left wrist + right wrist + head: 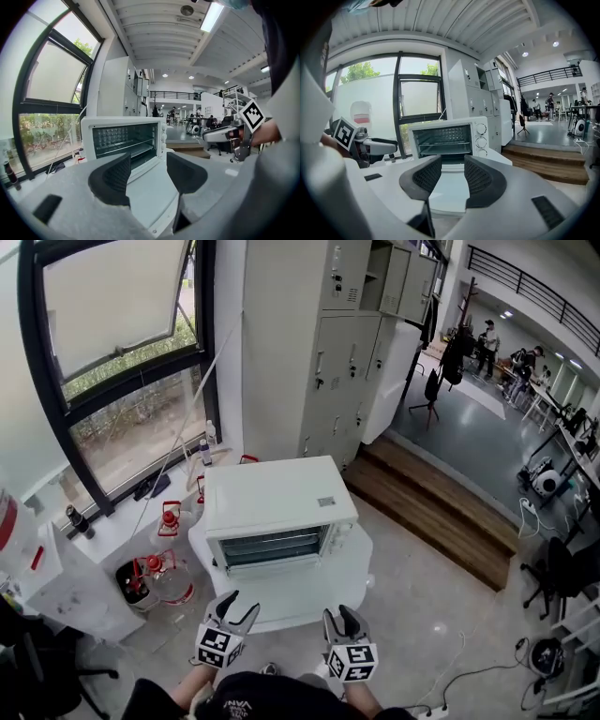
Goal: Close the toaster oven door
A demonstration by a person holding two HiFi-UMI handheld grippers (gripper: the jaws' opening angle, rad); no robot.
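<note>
The toaster oven door (449, 190) is dropped open, lying flat and sticking out toward both tools, with the toaster oven (278, 512) dead ahead behind it. The door's long edge runs side to side across the jaw tips. The right gripper (345, 620) faces it nearly square-on. The left gripper (236, 610) comes in at a slant, with the oven ahead and a bit left. Both have their jaws spread with nothing pinched. Neither looks clearly closer, imo. Closing it probably means getting under that near edge and swinging it up and away.
</note>
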